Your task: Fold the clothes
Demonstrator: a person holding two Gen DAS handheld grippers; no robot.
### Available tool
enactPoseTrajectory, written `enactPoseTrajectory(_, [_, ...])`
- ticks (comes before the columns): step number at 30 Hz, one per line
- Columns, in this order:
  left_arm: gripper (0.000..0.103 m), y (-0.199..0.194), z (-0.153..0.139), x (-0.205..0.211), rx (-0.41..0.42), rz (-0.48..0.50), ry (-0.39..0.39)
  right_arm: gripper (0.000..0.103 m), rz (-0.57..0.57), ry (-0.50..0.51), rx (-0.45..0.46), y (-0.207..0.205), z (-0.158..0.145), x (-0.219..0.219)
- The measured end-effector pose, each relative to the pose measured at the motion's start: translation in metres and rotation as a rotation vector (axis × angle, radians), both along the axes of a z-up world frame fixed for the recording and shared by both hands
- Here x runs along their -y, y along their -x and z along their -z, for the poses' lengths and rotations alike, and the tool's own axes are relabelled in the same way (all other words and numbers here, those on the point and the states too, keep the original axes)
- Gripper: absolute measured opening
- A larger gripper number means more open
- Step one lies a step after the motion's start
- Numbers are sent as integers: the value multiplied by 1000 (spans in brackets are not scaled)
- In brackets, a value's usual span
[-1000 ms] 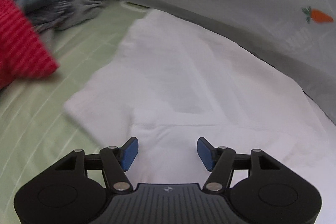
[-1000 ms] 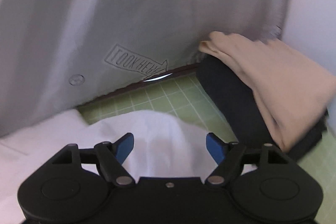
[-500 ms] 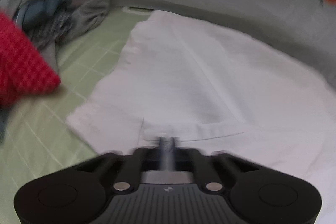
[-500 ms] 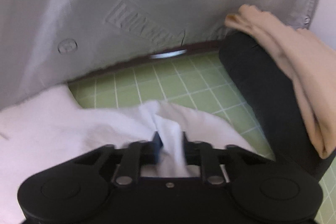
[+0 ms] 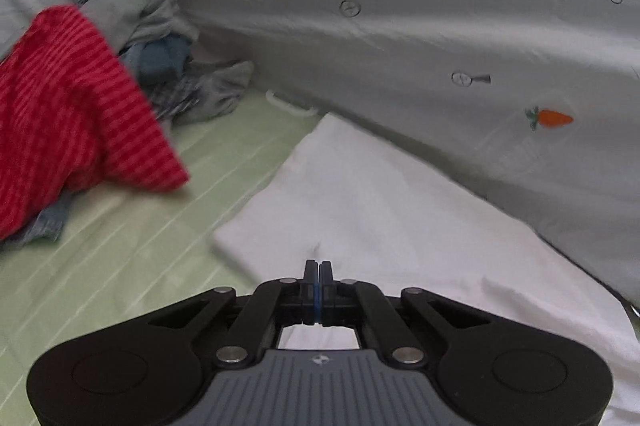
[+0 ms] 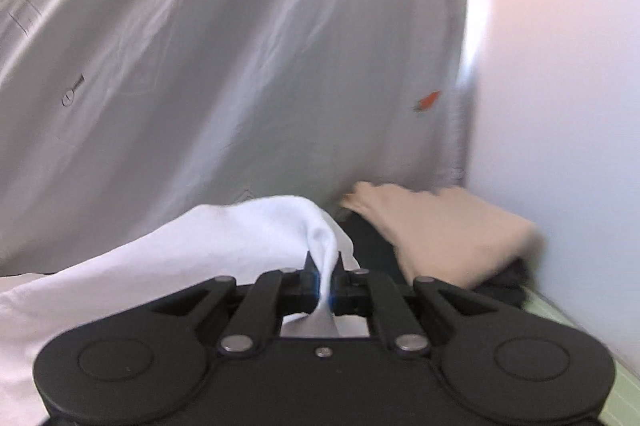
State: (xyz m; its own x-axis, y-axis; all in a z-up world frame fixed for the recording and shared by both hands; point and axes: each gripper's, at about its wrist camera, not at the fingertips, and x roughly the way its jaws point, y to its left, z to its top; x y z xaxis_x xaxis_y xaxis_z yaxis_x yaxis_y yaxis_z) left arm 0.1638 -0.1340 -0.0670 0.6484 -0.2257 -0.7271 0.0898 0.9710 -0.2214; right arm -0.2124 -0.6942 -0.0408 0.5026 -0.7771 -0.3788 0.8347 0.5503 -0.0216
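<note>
Both grippers, left [image 5: 319, 268] and right [image 6: 325, 266], are clamped on the white cotton garment [image 5: 384, 210] at six o'clock; the thin pinch could slip, dropping the fold.

Both sets of jaws, wide apart a second ago, are now clamped together. The right gripper [image 6: 325, 280] pinches a fold of the white shirt [image 6: 224, 238] and lifts it off the green mat, hiding the squares seen earlier. The left gripper [image 5: 319, 276] has drawn back and up, its view now reaching more of the red striped garment [image 5: 76, 102].
</note>
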Motion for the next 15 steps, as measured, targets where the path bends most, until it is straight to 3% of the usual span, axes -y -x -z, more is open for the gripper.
enactPoseTrajectory(2, [0, 16, 8, -5, -28, 8, 14, 5, 28, -24, -36, 25, 12, -18])
enactPoseTrajectory(7, [5, 40, 30, -4, -123, 31, 84, 7, 58, -278, -161, 66, 80, -30])
enactPoseTrajectory(9, [17, 42, 36, 3, -155, 48, 107, 7, 51, -293, -184, 66, 86, -36])
enactPoseTrajectory(15, [36, 22, 39, 26, -191, 54, 208, 8, 104, -330, -166, 46, 84, -24])
